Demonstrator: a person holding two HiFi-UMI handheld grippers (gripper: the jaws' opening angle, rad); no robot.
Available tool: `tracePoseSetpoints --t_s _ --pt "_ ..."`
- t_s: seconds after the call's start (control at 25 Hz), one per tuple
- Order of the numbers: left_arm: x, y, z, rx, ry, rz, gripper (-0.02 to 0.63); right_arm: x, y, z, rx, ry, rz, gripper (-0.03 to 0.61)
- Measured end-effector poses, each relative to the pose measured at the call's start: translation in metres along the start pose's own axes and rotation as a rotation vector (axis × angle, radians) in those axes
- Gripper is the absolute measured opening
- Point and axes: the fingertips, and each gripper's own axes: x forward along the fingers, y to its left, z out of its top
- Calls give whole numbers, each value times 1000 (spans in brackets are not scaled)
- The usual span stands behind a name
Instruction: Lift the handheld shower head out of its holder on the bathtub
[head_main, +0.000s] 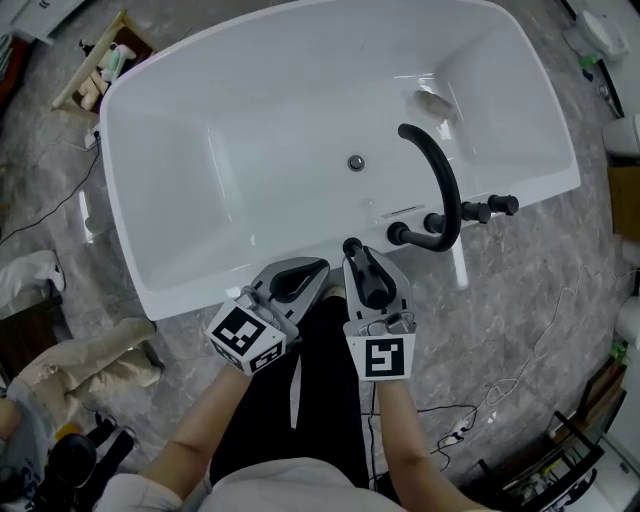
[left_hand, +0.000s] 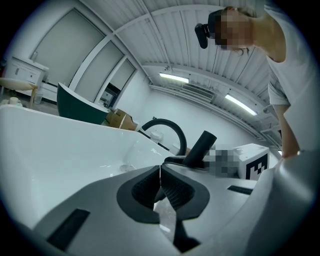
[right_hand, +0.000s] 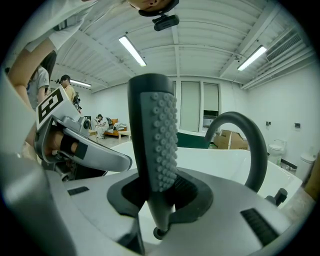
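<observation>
The handheld shower head (head_main: 366, 278) is a black stick with a nubbed face (right_hand: 159, 145). It stands upright between the jaws of my right gripper (head_main: 374, 264) (right_hand: 162, 200), which is shut on its lower end. It hangs above the near rim of the white bathtub (head_main: 190, 295), left of the black arched faucet (head_main: 442, 172) (right_hand: 250, 145). My left gripper (head_main: 312, 272) (left_hand: 161, 172) is beside it on the left, shut with nothing between its pads. From the left gripper view the shower head (left_hand: 202, 146) rises just to the right.
Black tap handles (head_main: 492, 207) sit on the tub rim right of the faucet, and a drain (head_main: 356, 162) lies in the tub floor. A wooden crate (head_main: 100, 70), a cloth (head_main: 90, 360), cables (head_main: 500, 390) and a rack (head_main: 590, 440) are on the stone floor.
</observation>
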Motion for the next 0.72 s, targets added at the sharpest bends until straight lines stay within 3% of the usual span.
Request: tracePoseSetpoints --t_s 0.72 --pt "-14 -23 52 43 -10 -36 11 -19 1 61 30 -42 0 106"
